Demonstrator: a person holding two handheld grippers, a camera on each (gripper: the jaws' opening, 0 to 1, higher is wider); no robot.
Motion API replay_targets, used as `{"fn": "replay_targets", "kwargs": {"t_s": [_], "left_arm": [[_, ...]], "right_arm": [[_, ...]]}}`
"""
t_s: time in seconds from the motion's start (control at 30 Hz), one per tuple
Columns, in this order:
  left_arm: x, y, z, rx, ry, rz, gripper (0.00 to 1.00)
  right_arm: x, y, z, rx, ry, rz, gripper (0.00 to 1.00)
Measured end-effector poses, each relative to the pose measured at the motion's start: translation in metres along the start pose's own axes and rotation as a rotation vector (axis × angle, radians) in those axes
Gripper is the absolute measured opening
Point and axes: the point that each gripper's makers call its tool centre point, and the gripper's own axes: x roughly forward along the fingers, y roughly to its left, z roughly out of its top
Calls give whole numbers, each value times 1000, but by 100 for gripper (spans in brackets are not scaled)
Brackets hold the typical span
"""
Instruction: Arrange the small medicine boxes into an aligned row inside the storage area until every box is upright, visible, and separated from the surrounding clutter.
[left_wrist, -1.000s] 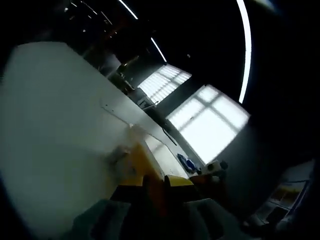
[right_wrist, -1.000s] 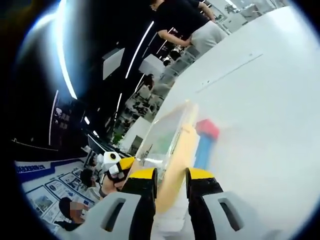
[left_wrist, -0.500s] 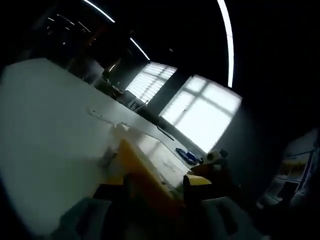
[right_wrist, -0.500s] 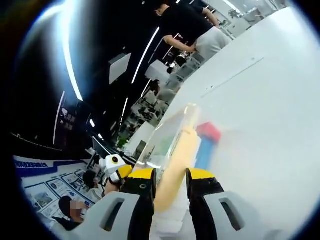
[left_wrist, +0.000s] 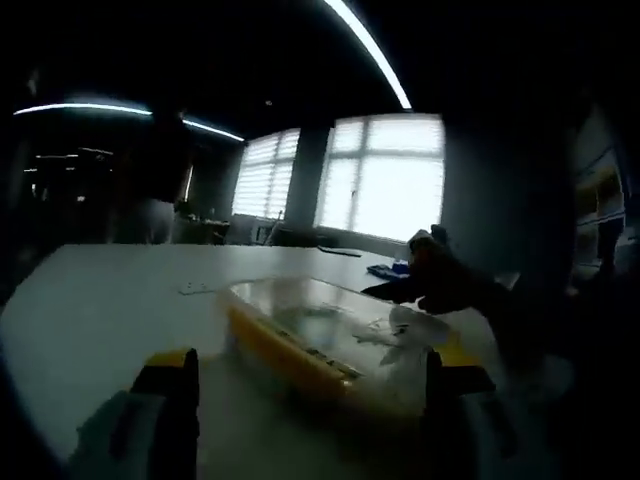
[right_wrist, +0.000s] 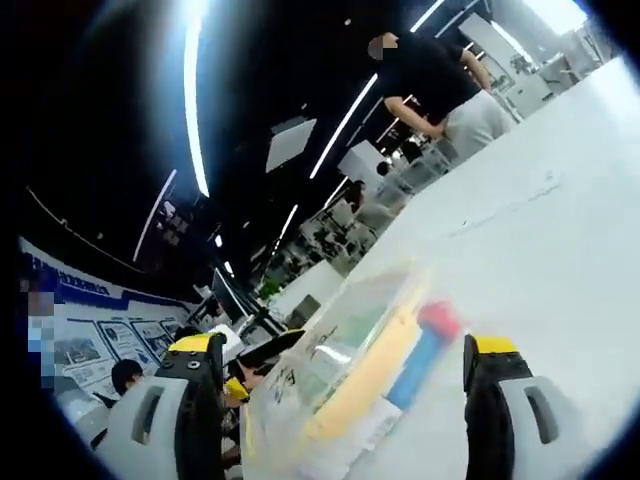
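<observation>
A clear plastic storage bin (left_wrist: 300, 300) lies on the white table (left_wrist: 100, 300) right in front of my left gripper (left_wrist: 312, 365), whose jaws stand wide open on either side of it. A long yellow box (left_wrist: 290, 350) lies inside along the near wall. In the right gripper view the same bin (right_wrist: 345, 315) holds the yellow box (right_wrist: 370, 375) and a blue box with a red end (right_wrist: 425, 345). My right gripper (right_wrist: 345, 350) is open too, its jaws well apart and touching nothing. A dark shape, the other gripper (left_wrist: 445, 285), shows past the bin's far end.
Crumpled clear wrap (left_wrist: 400, 335) sits at the bin's right end. Bare white tabletop (right_wrist: 560, 230) spreads beyond the bin. A person (right_wrist: 440, 85) stands at a far table among office desks. Bright windows (left_wrist: 390, 175) lie behind. Posters (right_wrist: 90, 345) hang at the left.
Both grippers were shut on the bin's edge by the yellow box and have now opened wide and let go. Both views have swung and levelled out.
</observation>
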Motion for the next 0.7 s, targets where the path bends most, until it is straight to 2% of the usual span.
{"fn": "replay_targets", "kwargs": {"t_s": [0.07,0.1,0.2,0.27,0.4,0.43,0.47,0.5,0.57,0.63,0.67,0.7], "left_arm": [[-9,-2,-5,83,27,30,99],[-10,-4,-3,51,-3,36,99],[-15,-18,-13,125,46,22,99],[-16,-22,-16,163,58,32,99],[-14,-34,-22,185,61,20,98],[-12,-38,-24,188,56,17,93],[-12,-39,-24,185,42,26,89],[-11,-40,-26,180,36,27,89],[-7,-43,-33,164,45,9,90],[-5,-44,-37,162,46,28,87],[-6,-44,-37,164,45,33,86],[-6,-42,-35,167,32,42,85]], "right_arm": [[0,-1,10,-51,-18,7,99],[-1,-2,13,-62,-25,3,99],[0,-11,29,-90,-46,-4,96],[4,-14,37,-108,-52,-5,92],[16,-20,46,-108,-35,-12,86],[19,-21,48,-107,-33,-14,83],[24,-24,53,-99,-57,-9,80],[28,-27,54,-73,-66,-10,78],[41,-30,52,-37,-44,18,78],[54,-37,52,-24,-20,19,77],[60,-40,48,-30,14,10,75],[67,-50,53,-46,34,7,73]]}}
